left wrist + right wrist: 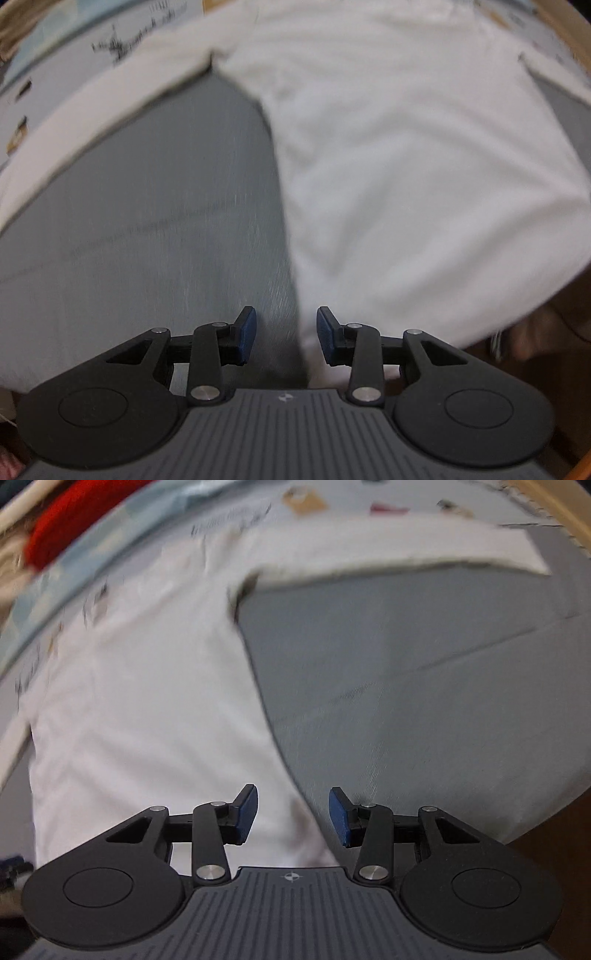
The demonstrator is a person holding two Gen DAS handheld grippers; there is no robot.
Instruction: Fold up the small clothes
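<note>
A white long-sleeved shirt (388, 177) lay spread flat on a grey surface (155, 240) (whether a counter or a covered bed could not be told from these blurred views). In the left wrist view its body filled the right half of the picture, with one sleeve (92, 122) stretched out to the left. The left gripper (286, 334) pointed steeply down at the shirt's lower side edge; its blue-padded fingers (246, 334) stood apart, with nothing pressed between them.

In the right wrist view the same shirt (147, 701) filled the left half, and its other sleeve (406, 550) reached out to the right over the grey surface (443, 701). The right gripper (293, 814) hung above the garment's opposite side edge, fingers (340, 816) likewise parted and gripping nothing. A red cloth (74, 520) lay beyond the shirt at upper left.
</note>
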